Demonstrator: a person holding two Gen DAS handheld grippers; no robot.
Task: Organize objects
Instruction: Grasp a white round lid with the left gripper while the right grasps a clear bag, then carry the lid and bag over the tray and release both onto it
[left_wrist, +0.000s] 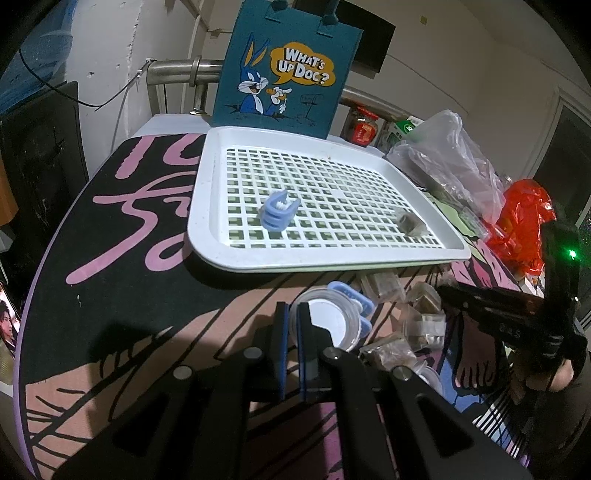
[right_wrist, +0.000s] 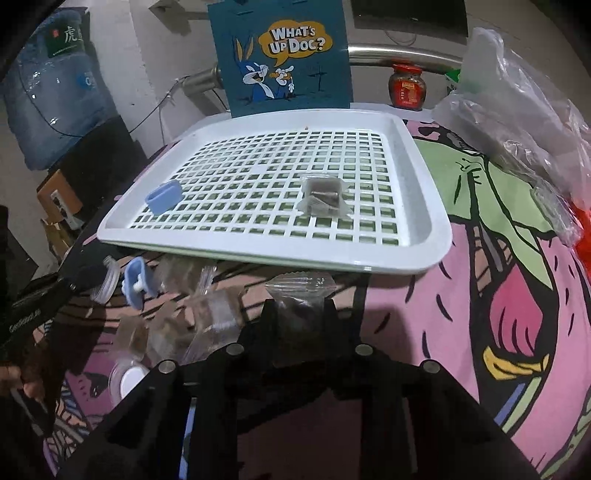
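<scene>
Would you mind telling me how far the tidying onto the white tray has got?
Done: one light-blue plastic clip and one small clear packet lie on the white perforated tray. In hand: the right gripper pinches a clear zip bag; the left gripper is shut on a clear round jar's rim. Left: another blue clip and several packets on the mat.
</scene>
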